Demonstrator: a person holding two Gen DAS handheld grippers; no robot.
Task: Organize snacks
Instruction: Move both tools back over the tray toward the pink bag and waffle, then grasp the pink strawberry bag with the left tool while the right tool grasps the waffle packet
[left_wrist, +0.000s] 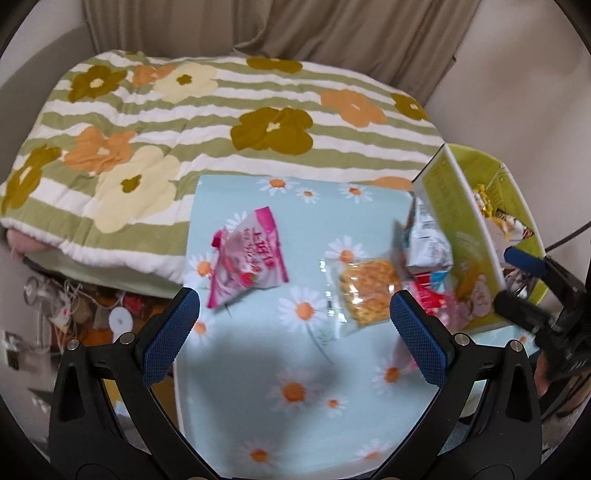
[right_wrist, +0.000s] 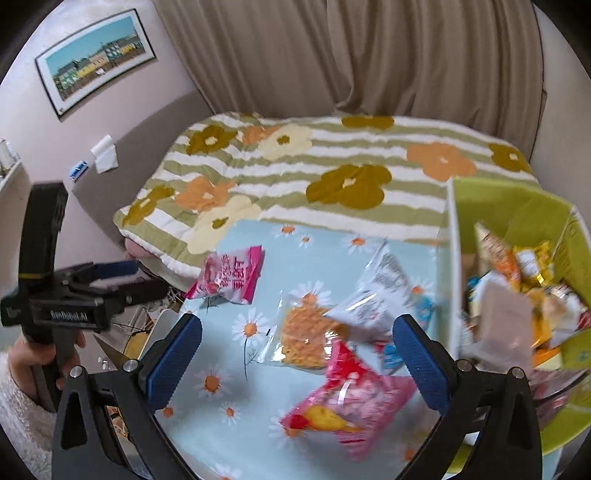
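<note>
left fingers (left_wrist: 173, 332) wide apart, holding nothing | right fingers (right_wrist: 177, 354) wide apart, over pink snack bag (right_wrist: 354, 402)

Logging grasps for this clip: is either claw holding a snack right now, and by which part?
Nothing is held. The left claw and the right claw are both open above the daisy cloth, with no packet between their fingers.

Left gripper (left_wrist: 295, 332): jaws spread wide, blue pads (left_wrist: 170, 332) apart, nothing between them, angled downward. Right gripper (right_wrist: 297, 354): jaws likewise wide apart, empty, tilted down. Seen from right wrist view: left gripper at far left, held by a bare hand (right_wrist: 35, 363) wrapped around its handle, fuzzy white sleeve (right_wrist: 18, 421) at wrist.
</note>
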